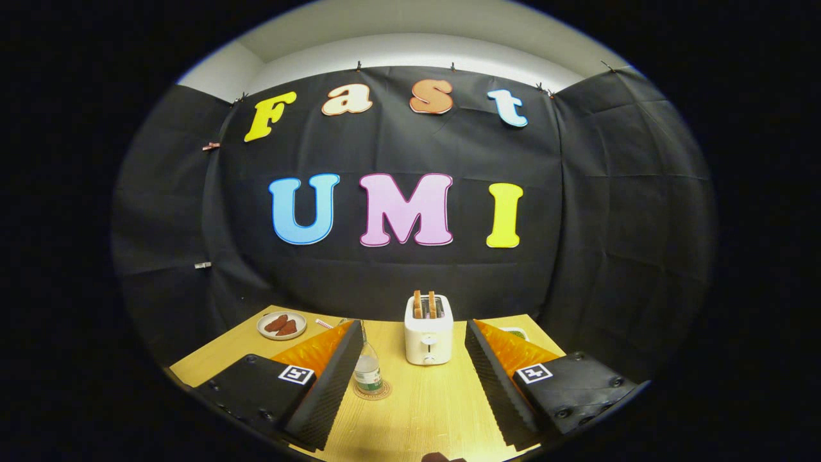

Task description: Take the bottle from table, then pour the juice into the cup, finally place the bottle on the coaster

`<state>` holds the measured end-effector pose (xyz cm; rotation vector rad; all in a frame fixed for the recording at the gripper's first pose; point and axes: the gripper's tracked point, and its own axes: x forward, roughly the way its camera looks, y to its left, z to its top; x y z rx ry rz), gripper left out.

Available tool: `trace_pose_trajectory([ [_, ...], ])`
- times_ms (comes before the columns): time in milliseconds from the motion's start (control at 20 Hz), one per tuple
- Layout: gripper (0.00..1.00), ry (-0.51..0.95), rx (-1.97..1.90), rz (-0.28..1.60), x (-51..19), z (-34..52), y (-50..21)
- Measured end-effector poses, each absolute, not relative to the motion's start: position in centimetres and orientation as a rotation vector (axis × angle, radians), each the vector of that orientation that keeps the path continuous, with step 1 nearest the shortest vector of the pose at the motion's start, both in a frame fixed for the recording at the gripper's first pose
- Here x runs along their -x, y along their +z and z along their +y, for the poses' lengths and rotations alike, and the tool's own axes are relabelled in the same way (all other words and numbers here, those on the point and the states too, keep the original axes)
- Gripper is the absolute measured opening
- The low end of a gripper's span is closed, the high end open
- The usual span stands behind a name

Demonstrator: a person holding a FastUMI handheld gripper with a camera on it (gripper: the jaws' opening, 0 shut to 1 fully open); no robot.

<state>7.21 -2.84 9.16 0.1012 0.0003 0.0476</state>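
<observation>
A small clear bottle (367, 371) with a pale label stands upright on a round woven coaster (380, 391) on the wooden table (423, 404). It sits just inside my left finger, close to its tip, without touching the right one. My gripper (413, 333) is open wide, its two fingers spread apart, with nothing held between them. I cannot make out a cup; something green and white (517, 333) peeks out behind the right finger.
A white toaster (428, 337) with two slices of toast standing in it is beyond the fingers, near the booth wall. A small plate (281, 325) with brown food lies at the table's far left. A small stick-like item (324, 324) lies beside it.
</observation>
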Motion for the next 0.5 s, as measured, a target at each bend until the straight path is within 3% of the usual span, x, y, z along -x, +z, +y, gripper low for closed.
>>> trace_pose_trajectory([
  [500,0.98,-0.006,-0.084,0.031,-3.9,-5.1,7.4],
])
